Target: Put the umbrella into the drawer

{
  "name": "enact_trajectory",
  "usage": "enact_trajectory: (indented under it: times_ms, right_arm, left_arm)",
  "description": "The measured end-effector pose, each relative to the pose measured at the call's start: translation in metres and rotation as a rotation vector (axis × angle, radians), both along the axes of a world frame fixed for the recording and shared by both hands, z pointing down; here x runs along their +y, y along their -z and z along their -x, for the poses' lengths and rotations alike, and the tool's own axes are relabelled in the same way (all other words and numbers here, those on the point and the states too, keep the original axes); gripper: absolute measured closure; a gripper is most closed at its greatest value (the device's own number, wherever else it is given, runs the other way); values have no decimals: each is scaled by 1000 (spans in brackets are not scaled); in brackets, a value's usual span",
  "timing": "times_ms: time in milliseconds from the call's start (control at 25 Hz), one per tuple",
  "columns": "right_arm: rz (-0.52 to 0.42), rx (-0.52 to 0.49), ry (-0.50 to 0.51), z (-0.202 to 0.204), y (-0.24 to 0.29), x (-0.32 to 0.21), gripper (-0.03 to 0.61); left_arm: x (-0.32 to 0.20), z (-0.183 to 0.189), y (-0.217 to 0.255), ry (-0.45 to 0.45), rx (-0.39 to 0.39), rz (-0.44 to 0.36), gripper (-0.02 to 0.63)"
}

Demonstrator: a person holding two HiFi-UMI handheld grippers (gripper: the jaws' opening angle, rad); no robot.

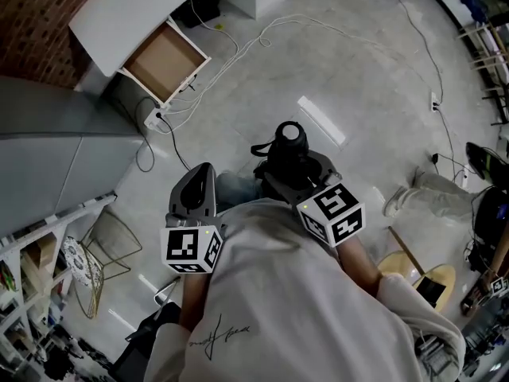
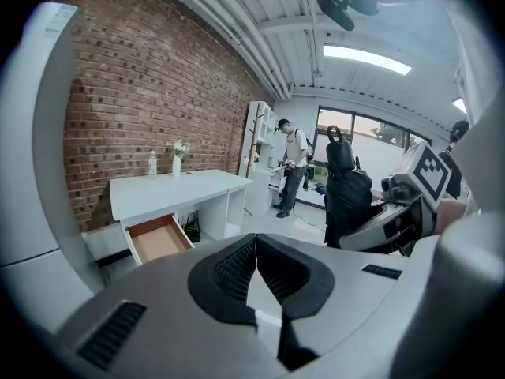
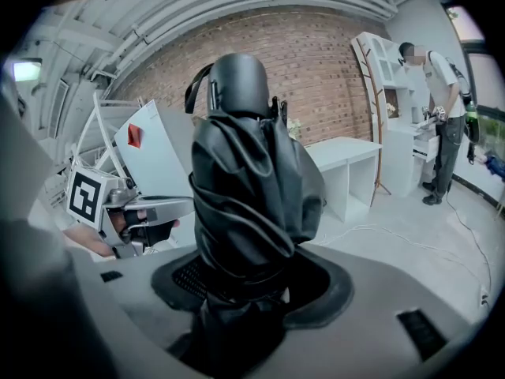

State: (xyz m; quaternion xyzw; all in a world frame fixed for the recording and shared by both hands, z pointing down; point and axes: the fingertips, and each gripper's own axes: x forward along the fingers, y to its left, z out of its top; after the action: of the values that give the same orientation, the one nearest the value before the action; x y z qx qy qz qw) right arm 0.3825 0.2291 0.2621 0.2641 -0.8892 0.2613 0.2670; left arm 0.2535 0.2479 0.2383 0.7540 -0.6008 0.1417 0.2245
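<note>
Right gripper clamped on folded black umbrella, lower end hidden behind jaws. Left gripper closed, empty. Drawer open at 11 o'clock, head view.

One umbrella, one open drawer, one desk.

Bright, even indoor light from a ceiling strip lamp and windows; glare streak on the floor; gripper views fisheye-bent, corners vignetted black.
</note>
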Motion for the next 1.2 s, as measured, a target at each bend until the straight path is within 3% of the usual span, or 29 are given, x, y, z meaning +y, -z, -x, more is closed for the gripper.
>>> enact_trajectory:
  times_ms: [400, 800, 1200]
  right_arm:
    - [14, 39, 153, 42, -10, -29, 324]
    - [-17, 48, 221, 100, 0, -109, 324]
    - [3, 48, 249, 161, 1, -169, 324]
  left_arm:
    - [-24, 28, -14, 118, 59, -6, 595]
    - [-99, 102, -5, 254, 66, -52, 595]
    - [-161, 161, -6, 250, 84, -37, 595]
